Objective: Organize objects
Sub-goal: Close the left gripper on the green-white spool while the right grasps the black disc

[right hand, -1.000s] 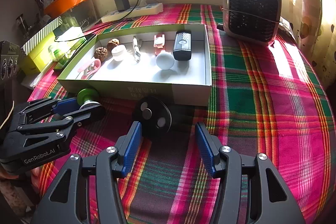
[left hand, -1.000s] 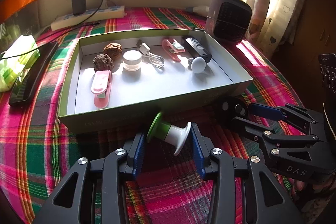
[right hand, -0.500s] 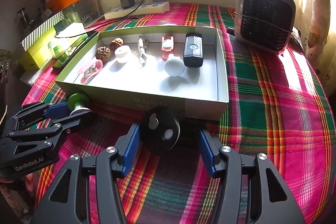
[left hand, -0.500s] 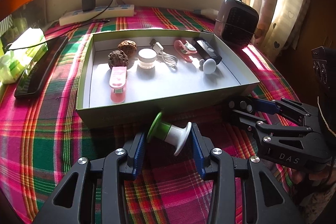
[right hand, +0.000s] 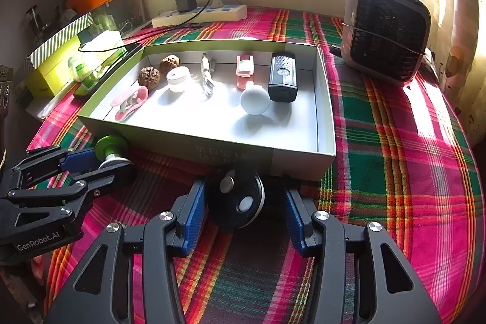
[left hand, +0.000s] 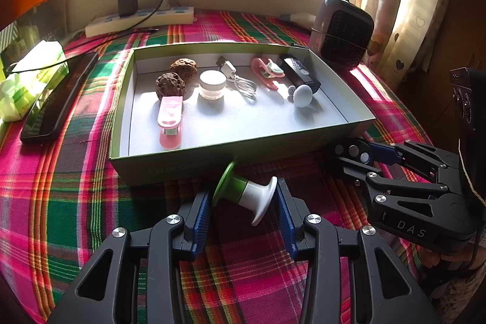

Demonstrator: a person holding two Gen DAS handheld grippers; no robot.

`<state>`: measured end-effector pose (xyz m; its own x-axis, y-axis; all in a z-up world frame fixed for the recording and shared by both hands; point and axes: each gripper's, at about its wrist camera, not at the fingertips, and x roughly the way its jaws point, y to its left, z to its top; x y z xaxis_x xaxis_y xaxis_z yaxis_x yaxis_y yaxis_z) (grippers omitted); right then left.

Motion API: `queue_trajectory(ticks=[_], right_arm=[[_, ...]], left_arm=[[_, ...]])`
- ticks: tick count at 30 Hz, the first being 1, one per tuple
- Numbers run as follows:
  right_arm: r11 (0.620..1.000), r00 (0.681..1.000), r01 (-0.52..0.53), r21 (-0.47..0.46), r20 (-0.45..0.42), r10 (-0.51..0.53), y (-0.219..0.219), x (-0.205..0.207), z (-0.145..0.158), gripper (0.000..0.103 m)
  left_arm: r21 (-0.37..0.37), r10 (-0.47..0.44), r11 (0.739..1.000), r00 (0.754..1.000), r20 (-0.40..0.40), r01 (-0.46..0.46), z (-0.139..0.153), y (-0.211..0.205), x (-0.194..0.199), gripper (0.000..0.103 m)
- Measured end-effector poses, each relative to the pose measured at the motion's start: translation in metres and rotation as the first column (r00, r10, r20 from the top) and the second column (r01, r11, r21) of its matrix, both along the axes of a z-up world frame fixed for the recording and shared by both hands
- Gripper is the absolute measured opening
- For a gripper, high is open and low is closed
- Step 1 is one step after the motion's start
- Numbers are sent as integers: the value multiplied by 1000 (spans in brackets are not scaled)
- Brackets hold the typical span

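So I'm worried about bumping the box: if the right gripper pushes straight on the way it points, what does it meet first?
Probably the black disc between the right gripper pads, then the near wall of the box close behind it; depth is hard to judge.

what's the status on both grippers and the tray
Left gripper shut on green-white spool. Right gripper closing around black disc, far pad clear. Tray wall just ahead.

Printed lettering on the box's (left hand: 194, 169) near wall, at 12 o'clock from the left gripper (left hand: 244, 201), is too faint to read.
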<state>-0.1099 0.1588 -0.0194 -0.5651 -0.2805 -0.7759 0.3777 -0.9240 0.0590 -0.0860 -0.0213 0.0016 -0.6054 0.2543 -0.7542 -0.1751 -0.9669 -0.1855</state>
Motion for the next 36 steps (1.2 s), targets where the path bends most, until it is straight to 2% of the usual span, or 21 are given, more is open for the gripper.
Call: queue_trajectory(ticks=[4,15,17,36], right_arm=[[1000,1000,7,-4,-2,-7,1,0,0,37],[1000,1000,19,-14,-8,-19,3,1,1,33],[1000,1000,20,-19,-18,-21,3,2,3,25],[999,999,28,-20,-17,-28,4,1,3,25]], left_arm=[[0,0,1000,1000,0,0,0,0,0,38],[0,0,1000,1000,-1,0,0,0,0,38],[0,0,1000,1000,0,0,0,0,0,38],[-7,6,1000,1000,-3,-6,1,-1,0,38]])
